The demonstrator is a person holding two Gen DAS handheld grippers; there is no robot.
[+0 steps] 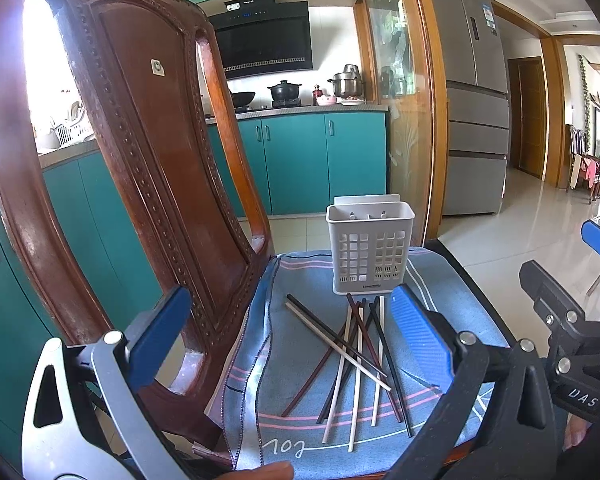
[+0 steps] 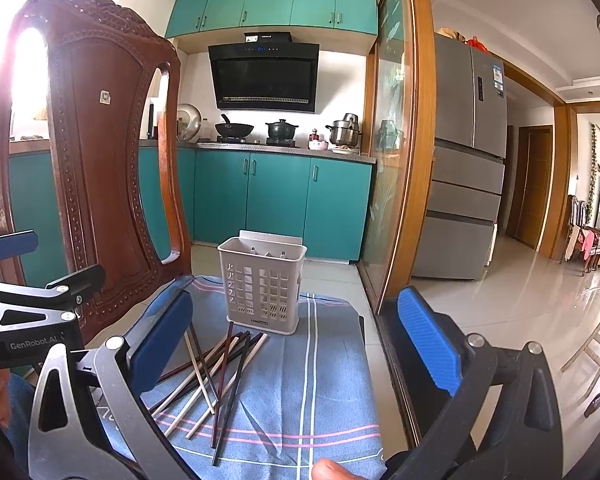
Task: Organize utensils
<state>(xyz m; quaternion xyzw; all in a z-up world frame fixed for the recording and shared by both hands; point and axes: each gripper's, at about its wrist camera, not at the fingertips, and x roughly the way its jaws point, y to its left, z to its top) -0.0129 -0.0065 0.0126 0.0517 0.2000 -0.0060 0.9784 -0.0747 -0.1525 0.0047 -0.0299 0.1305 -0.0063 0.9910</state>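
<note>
On blue cloth (image 1: 452, 320), chopsticks (image 1: 356, 364), "GenRobot.AI" left hand-held gripper (image 1: 288, 336) wide, right hand-held gripper (image 2: 296, 340) wide.

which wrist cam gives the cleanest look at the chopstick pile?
Left wrist. The chopsticks lie fanned out in full between the open left tool's fingers, in front of the white holder. In the right wrist view, the right tool's left finger hides part of the pile.

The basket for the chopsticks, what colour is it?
The basket is a pale grey-white, with square holes in its sides. The right wrist view shows it best.
</note>
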